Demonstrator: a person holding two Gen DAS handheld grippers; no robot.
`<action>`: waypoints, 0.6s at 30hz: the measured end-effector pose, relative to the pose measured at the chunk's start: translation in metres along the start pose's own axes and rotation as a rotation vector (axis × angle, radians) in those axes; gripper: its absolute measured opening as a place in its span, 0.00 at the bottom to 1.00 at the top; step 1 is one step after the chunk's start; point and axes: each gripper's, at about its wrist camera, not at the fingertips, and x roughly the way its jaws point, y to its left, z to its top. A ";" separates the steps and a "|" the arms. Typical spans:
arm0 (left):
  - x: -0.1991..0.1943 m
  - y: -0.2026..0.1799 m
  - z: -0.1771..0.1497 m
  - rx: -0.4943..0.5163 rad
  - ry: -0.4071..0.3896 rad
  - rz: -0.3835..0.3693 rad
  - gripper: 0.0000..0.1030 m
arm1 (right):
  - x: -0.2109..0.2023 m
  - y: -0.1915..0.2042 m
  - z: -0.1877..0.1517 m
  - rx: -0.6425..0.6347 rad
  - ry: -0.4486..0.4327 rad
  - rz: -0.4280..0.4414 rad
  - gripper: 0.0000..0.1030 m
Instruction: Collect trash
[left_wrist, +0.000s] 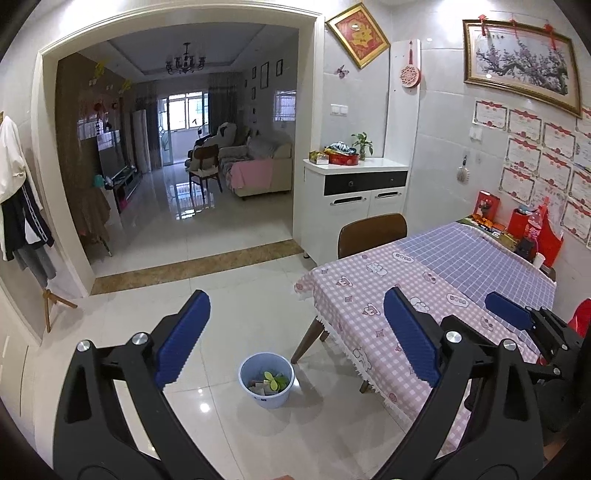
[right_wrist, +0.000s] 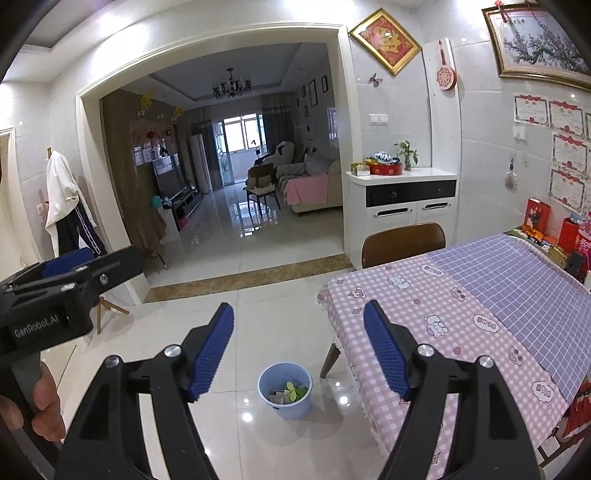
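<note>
The bin (left_wrist: 266, 380) is seen on the floor, below and ahead of both grippers, just off the near corner of the table (left_wrist: 436, 295). From the left gripper (left_wrist: 295, 339) it lies almost straight ahead and down, framed between the two fingers and slightly nearer the left one. From the right gripper (right_wrist: 299, 354) it also lies ahead and down, between the fingers. Neither claw is clearly the nearer; the two are held side by side, the right one just to the right of the left.

Both sets of jaws are spread wide and nothing is held in either. The left pair is at its fullest spread; the right pair is somewhat narrower.

Inside the bin, scraps (right_wrist: 287, 394) are seen: something green and leaf-like on top of pale, flat, paper-like pieces. The bin is round, so no long axis bears on an approach; it stands upright with its mouth open to the grippers.

The tabletop in view, under a pink checked cloth and a lilac one, carries no loose trash that can be made out. By that reading the collecting appears largely done, though this is a judgement only.

Much is hidden. The floor under the table is screened by the cloth's fringe, and the near floor is blocked by the gripper bodies. The table's far end is crowded with red boxes (left_wrist: 487, 207) and a bottle (left_wrist: 535, 225), too small to sort into trash or not. What exactly the scraps are cannot be told.
</note>
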 end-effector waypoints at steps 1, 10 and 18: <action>-0.002 0.001 0.000 0.008 -0.007 -0.002 0.90 | -0.002 0.002 0.000 0.004 -0.002 -0.004 0.70; -0.017 0.010 0.001 0.043 -0.053 -0.008 0.90 | -0.009 0.016 -0.005 0.010 -0.010 -0.025 0.72; -0.021 0.017 -0.002 0.054 -0.060 -0.018 0.90 | -0.010 0.021 -0.007 0.009 -0.009 -0.026 0.72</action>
